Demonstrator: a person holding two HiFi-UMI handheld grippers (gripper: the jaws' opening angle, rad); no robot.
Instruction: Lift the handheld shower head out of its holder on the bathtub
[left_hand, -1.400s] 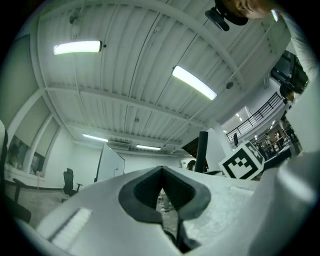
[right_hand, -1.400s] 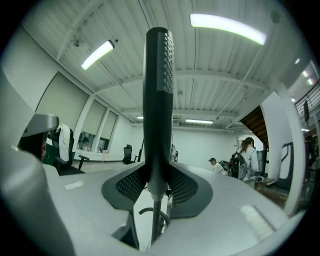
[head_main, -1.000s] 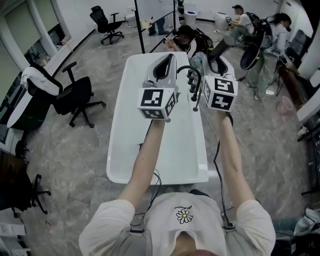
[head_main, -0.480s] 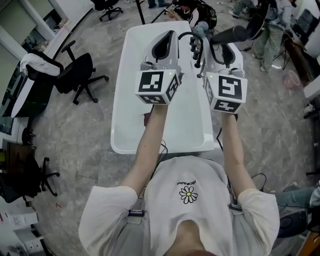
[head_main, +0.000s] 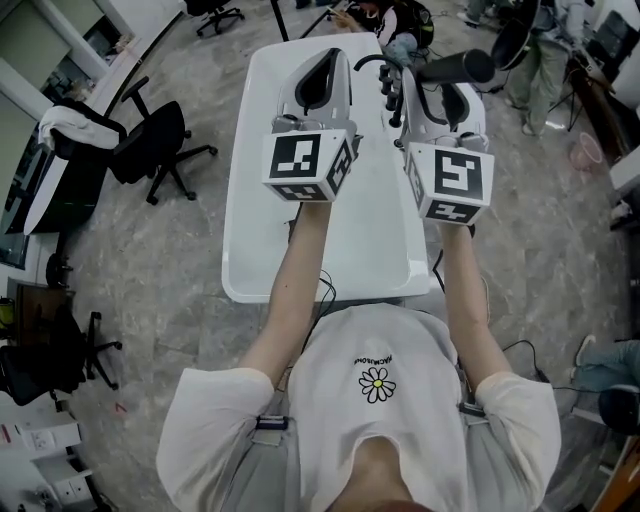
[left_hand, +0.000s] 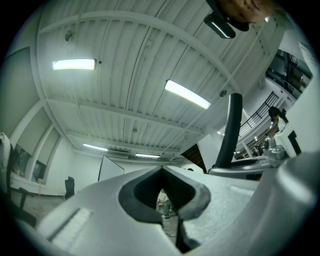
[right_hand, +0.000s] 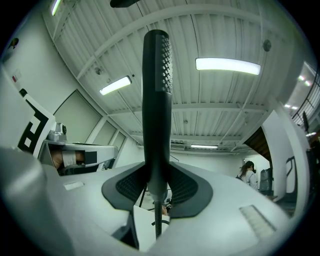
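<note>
**A:** Right gripper (right_hand: 157, 182), state?

**B:** It was pinching the shower head (right_hand: 157, 100) low on the black handle, with a pad on each side. The head stood up past the jaws and the hose (right_hand: 158, 220) hung below. It looked lifted off the tub (head_main: 330, 250). The holder itself was hidden behind the gripper.

**A:** Left gripper?

**B:** The left gripper (left_hand: 162, 175) was pressed together at the tips with nothing in it. It was just beside the right one, over the tub.

**A:** How to do the lift well?

**B:** My read: it called for a firm pinch, because the handle was round and smooth and could twist. It also called for a straight, slow rise, since the hose tethered it and a sideways pull could drag or snag.

**A:** Edges, room?

**B:** The tight spot was the taps (head_main: 390, 90), just beside the right gripper, between the two grippers. The tub rim ran close on the right. Above was open. A chair (head_main: 150, 150) stood well apart to the left. Farther off, people (head_main: 385, 20) were at the far end of the tub, so swinging the head outward looked risky.
</note>
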